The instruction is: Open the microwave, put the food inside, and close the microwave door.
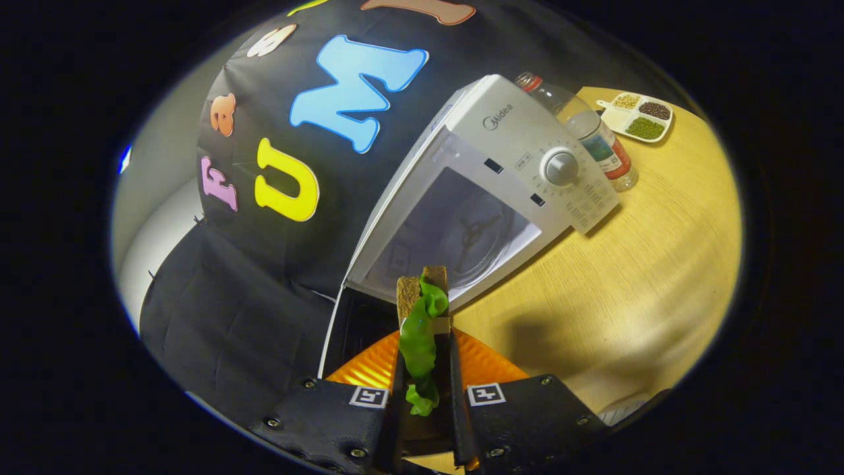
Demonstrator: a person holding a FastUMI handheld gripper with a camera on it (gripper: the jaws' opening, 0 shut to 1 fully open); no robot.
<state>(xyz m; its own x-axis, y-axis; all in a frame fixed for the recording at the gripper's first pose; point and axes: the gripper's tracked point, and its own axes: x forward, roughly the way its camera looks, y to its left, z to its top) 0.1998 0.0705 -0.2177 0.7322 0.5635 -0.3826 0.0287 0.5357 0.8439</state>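
door: microwave (501, 171) open | gripper (425, 369) clamped on sandwich (422, 316), just short of microwave's cavity | left: place food, release, close door

Gripper (425, 369): two black textured finger blocks, silver screws, square black-and-white marker tag atop each, orange ribbed body behind.

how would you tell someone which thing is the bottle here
Start at the white microwave on the wooden table. Right behind its dial side lies the bottle, between the microwave and a white tray of beans. It is the one clear thing there, with a red cap.
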